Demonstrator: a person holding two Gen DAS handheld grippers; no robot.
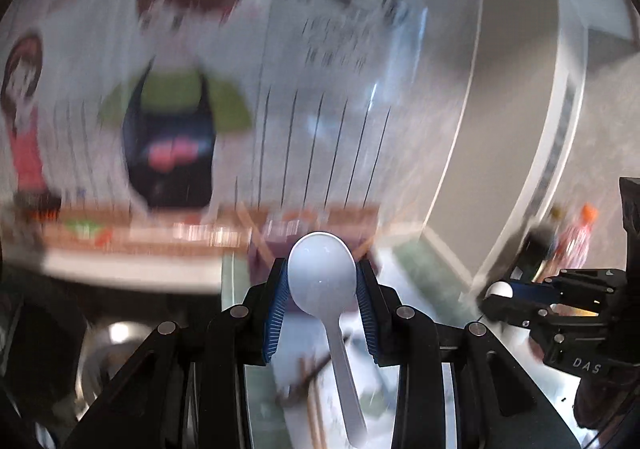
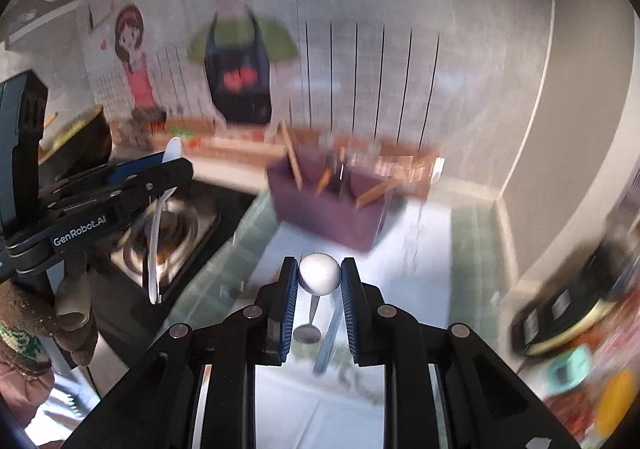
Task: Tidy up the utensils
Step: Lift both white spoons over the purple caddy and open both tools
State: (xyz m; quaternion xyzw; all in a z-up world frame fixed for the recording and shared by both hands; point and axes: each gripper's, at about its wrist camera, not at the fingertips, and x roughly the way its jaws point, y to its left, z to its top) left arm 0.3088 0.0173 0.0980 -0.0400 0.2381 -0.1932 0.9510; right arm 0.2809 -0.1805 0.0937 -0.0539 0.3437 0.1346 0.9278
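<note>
at the far end of the counter, against the wall with the cartoon poster (image 2: 236, 49), sits the purple utensil box (image 2: 332, 205), with a few wooden sticks leaning out of it; it is the largest target and, by my judgement, where both held spoons should end up. near and to the left lies a steel sink (image 2: 176, 229). the left gripper (image 1: 322, 289) is clamped on the bowl of a white plastic spoon (image 1: 322, 273), its handle hanging down toward the camera. the right gripper (image 2: 319, 277) is closed on the rounded bowl of a second white spoon (image 2: 319, 273), whose handle points down as well. both views are smeared by motion, so the box's inner compartments cannot be told apart. to do this step well, i would bring 1 spoon at a time over the box, keep the 2 grippers well apart, turn the wrist so the handle enters first, and release only once the handle is inside the walls. chopsticks (image 1: 316, 401) and a metal spoon (image 2: 308, 331) lie on the mat below.
</note>
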